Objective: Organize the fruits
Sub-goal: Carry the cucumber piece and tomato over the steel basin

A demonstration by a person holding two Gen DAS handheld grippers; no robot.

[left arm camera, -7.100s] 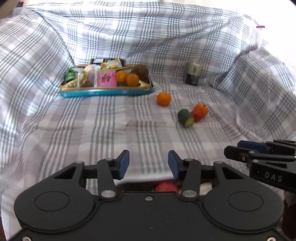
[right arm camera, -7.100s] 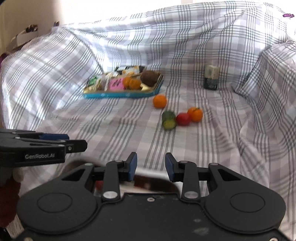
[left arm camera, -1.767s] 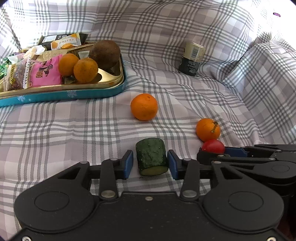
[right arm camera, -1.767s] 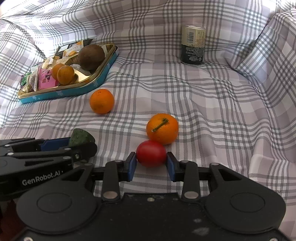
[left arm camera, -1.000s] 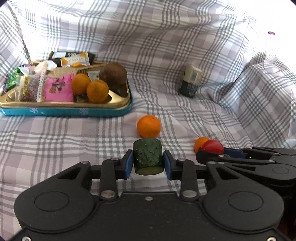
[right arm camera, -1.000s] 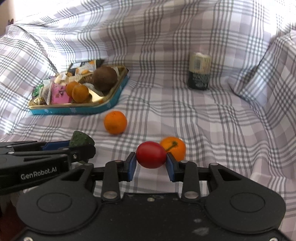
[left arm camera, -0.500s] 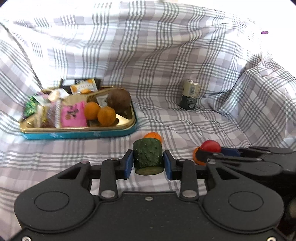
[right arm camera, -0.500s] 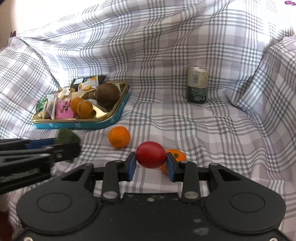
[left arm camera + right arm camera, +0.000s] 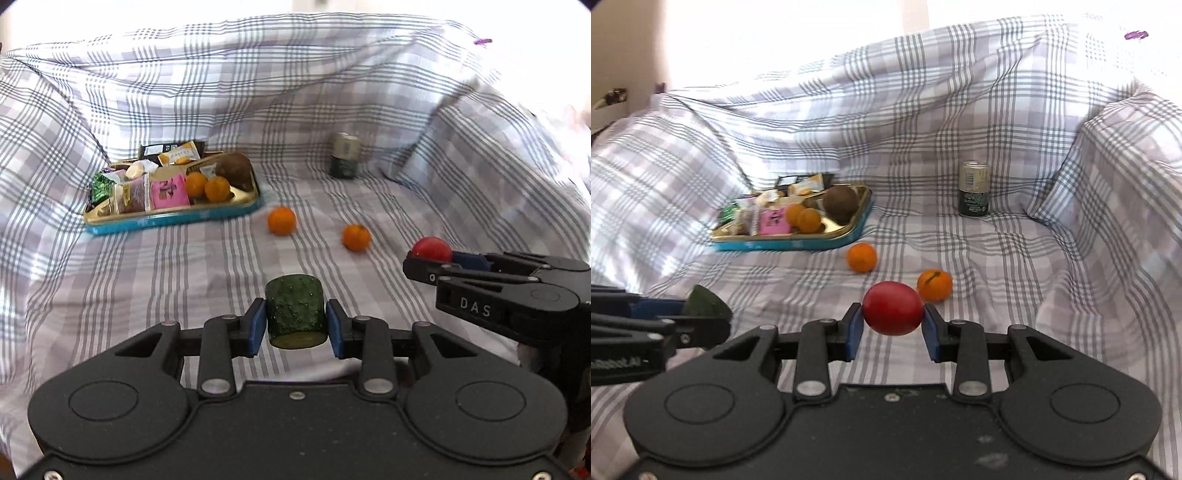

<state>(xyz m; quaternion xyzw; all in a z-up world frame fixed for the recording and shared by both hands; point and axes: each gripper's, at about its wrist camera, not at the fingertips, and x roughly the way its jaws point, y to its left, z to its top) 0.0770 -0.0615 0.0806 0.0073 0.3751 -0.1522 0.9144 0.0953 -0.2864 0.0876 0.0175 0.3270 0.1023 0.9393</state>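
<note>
Gold-lined rectangular tray with blue rim (image 9: 173,221), far left on checked cloth, already loaded with snack packets and fruit. Short green cucumber stub (image 9: 295,312), cut face toward camera, pinched by left gripper (image 9: 295,325), lifted clear of cloth; tray lies ahead-left, left hand judged nearer. Two loose oranges (image 9: 862,257) (image 9: 934,284) seen mid-cloth, between grippers and tray. Round red tomato (image 9: 893,313) clamped by right gripper (image 9: 893,325). Cucumber mostly hidden in right view, shown whole in left view.

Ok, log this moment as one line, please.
left gripper: shut on cucumber piece | right gripper: shut on tomato | both lifted | two oranges on cloth | tray ahead
</note>
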